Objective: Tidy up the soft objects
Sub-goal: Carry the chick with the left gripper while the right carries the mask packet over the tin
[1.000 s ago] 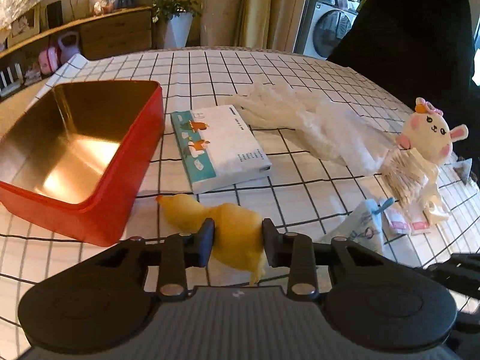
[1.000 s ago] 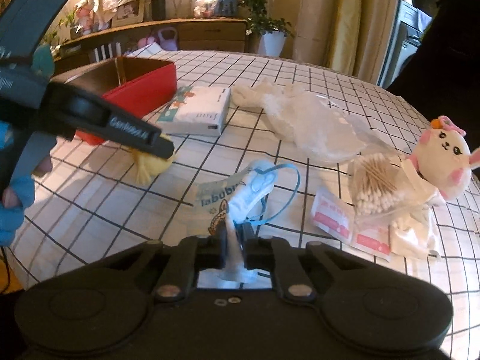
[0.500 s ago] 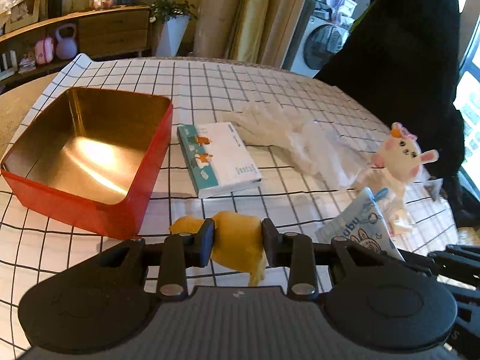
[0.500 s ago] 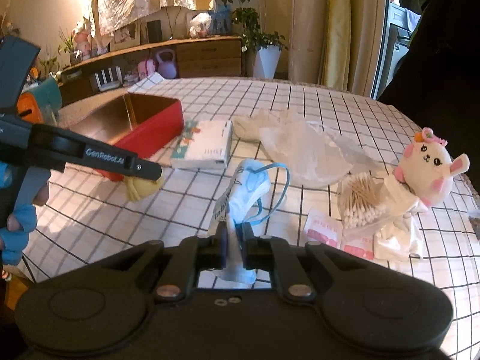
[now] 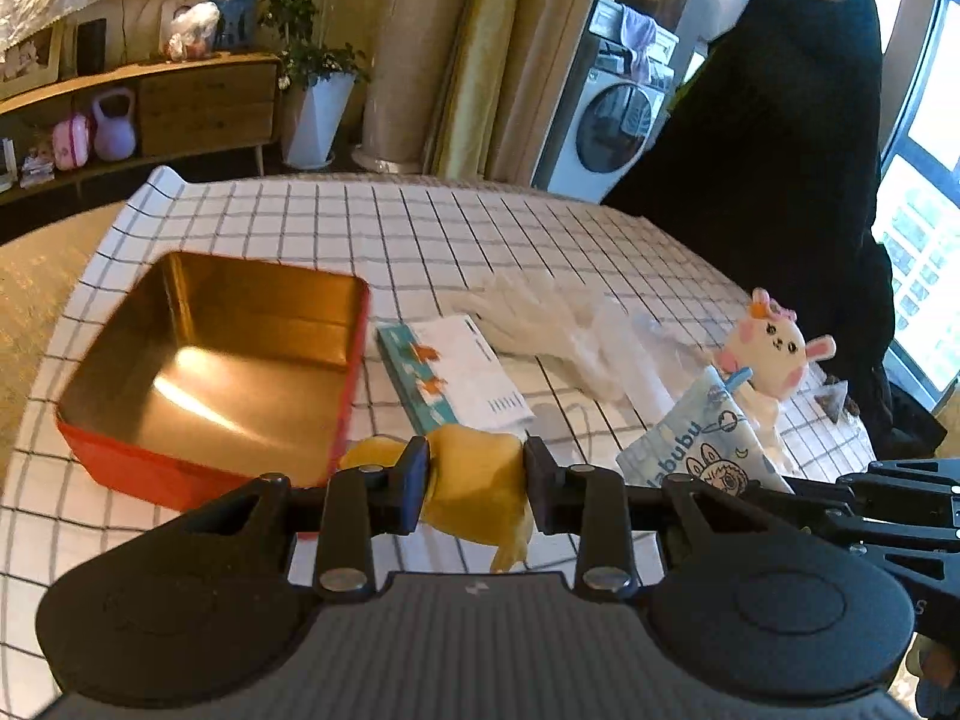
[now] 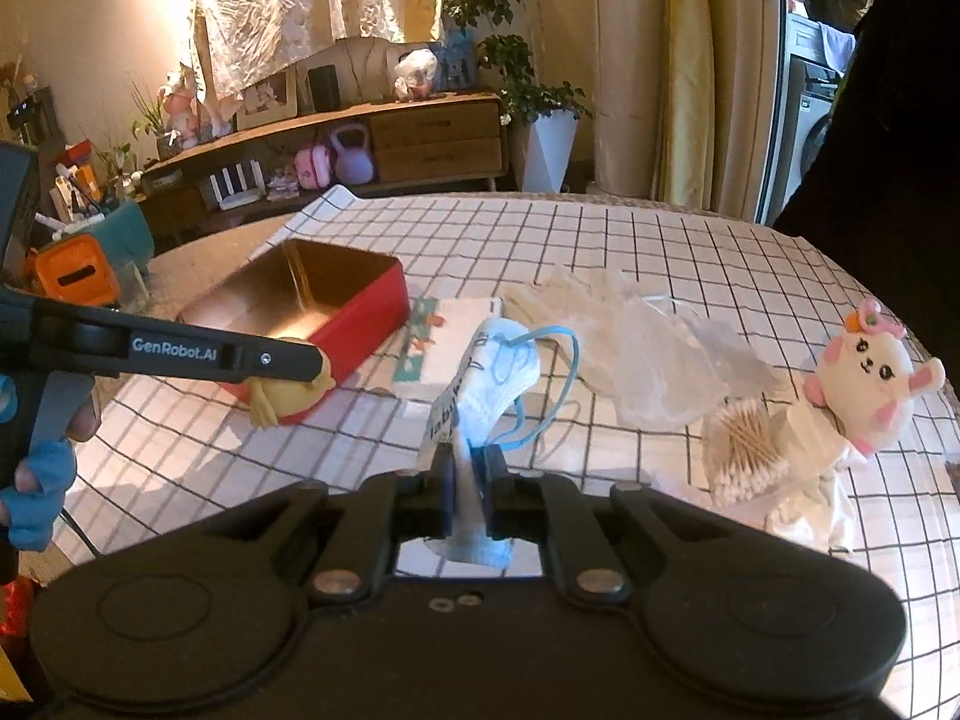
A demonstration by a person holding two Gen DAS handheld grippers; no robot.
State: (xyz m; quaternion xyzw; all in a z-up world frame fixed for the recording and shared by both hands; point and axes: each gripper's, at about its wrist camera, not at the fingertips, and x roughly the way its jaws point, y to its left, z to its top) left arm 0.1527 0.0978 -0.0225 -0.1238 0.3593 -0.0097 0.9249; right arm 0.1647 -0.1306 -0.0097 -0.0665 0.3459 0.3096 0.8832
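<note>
My left gripper [image 5: 477,480] is shut on a yellow soft toy [image 5: 474,483], held above the checked tablecloth just right of the red tin's [image 5: 120,462] near corner; the same yellow toy [image 6: 288,396] shows under the left gripper's finger in the right wrist view. My right gripper [image 6: 467,480] is shut on a blue packaged face mask [image 6: 498,372] with blue ear loops, lifted off the table. That mask packet [image 5: 708,444] also appears at the right of the left wrist view. The red tin [image 6: 360,312] has a shiny gold inside with nothing in it.
A tissue pack [image 5: 456,372] lies right of the tin, with clear plastic gloves and a bag [image 6: 648,342] behind it. A white rabbit plush [image 6: 870,372] and a bag of cotton swabs [image 6: 750,450] sit at the right. A dark chair [image 5: 780,150] stands beyond the table.
Both grippers have risen with their loads. The yellow toy and the mask packet now hang higher above the cloth, and the left gripper has drawn back so the tin looks farther away.
</note>
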